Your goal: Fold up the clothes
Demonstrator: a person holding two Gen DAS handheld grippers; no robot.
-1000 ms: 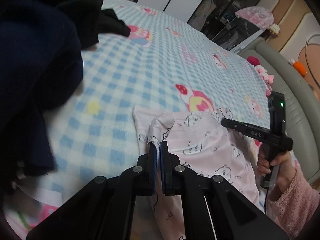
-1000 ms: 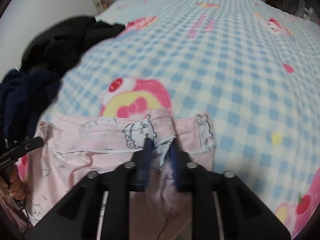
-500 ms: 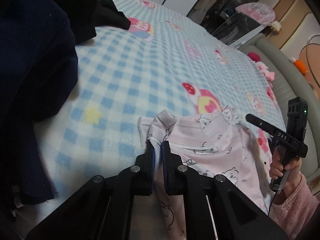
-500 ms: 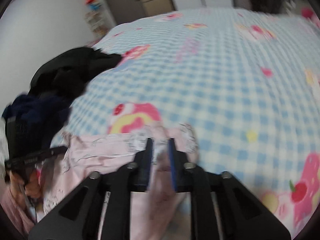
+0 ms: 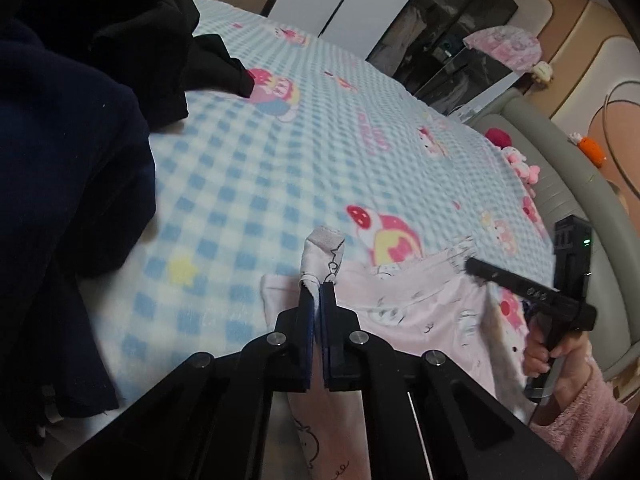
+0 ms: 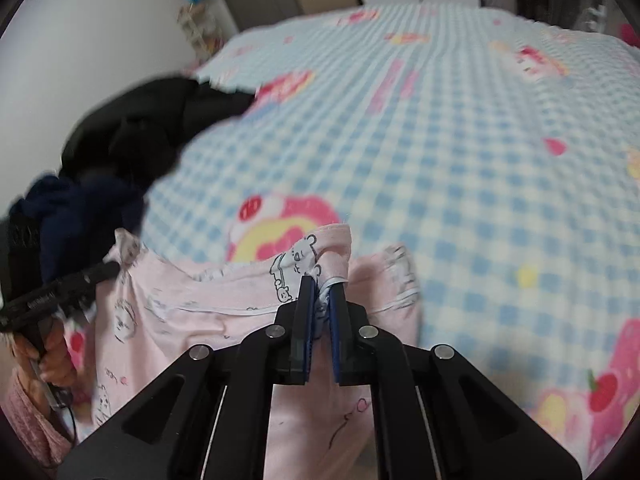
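Observation:
A pale pink garment with small cartoon prints [image 5: 420,304] hangs stretched between my two grippers above a blue checked bed cover [image 5: 248,168]. My left gripper [image 5: 320,292] is shut on one upper corner of it; a bunched bit of cloth sticks up past the fingertips. My right gripper [image 6: 322,286] is shut on the other upper corner, shown as pink garment [image 6: 192,320] in the right wrist view. Each gripper shows in the other's view: the right one [image 5: 480,270] and the left one [image 6: 108,270]. The garment's lower part is hidden below the grippers.
A pile of dark navy clothes [image 5: 60,184] and black clothes [image 5: 132,28] lies on the bed's left side, also in the right wrist view [image 6: 132,140]. A grey padded bed frame [image 5: 568,184] with plush toys runs along the right. Wardrobes stand beyond.
Both grippers have lifted the pink garment up off the bed cover and moved forward; the top edge now hangs taut between them instead of lying flat.

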